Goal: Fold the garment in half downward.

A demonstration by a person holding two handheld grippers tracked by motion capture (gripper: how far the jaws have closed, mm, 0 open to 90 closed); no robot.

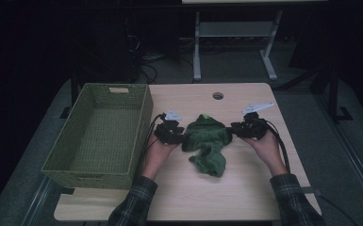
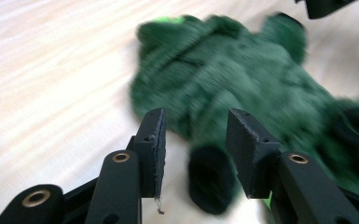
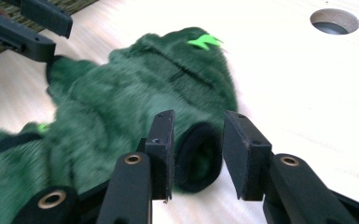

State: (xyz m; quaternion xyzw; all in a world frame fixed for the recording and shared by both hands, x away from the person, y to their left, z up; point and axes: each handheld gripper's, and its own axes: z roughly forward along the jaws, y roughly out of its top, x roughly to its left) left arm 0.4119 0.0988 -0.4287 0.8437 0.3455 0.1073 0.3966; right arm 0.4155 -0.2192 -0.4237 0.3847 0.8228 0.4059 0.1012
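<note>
Lying on the wooden table (image 1: 245,188) beside a woven basket (image 1: 99,136), a green plush garment (image 1: 206,141) is flanked by the left gripper (image 1: 178,136) and the right gripper (image 1: 235,129). Seen along the left gripper (image 2: 193,135), a dark cuff (image 2: 212,184) is framed by parted jaws, untouched. Along the right gripper (image 3: 196,135), another cuff (image 3: 198,156) is likewise bracketed, unclamped.

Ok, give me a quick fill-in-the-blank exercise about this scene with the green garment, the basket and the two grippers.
1. The fuzzy garment lying on the table is ____ in colour.
2. The woven basket stands at the table's ____ side in the high view.
3. The left gripper and the right gripper both have their jaws ____, with a dark cuff between the right one's pads, untouched.
4. The garment lies ____ the two grippers.

Missing words: green; left; open; between
</note>
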